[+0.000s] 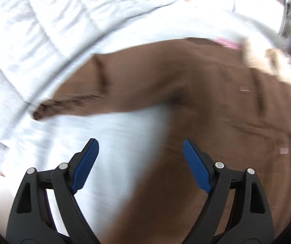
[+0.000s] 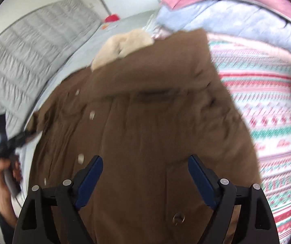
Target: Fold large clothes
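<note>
Left wrist view: my left gripper (image 1: 141,148) hangs with jaws apart and empty above the brown coat (image 1: 216,105), whose sleeve (image 1: 68,103) lies spread on the white bedding (image 1: 33,40), presumably laid out for folding. My right gripper (image 2: 145,163) is likewise apart over the coat's buttoned front, cream collar (image 2: 121,46) beyond, patterned blanket (image 2: 267,111) beside.

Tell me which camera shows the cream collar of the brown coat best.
The right wrist view. There the collar sits near the upper middle, large and whole at the top of the coat, though a little blurred. In the left wrist view the collar is only a small, badly smeared patch near the right edge.
</note>
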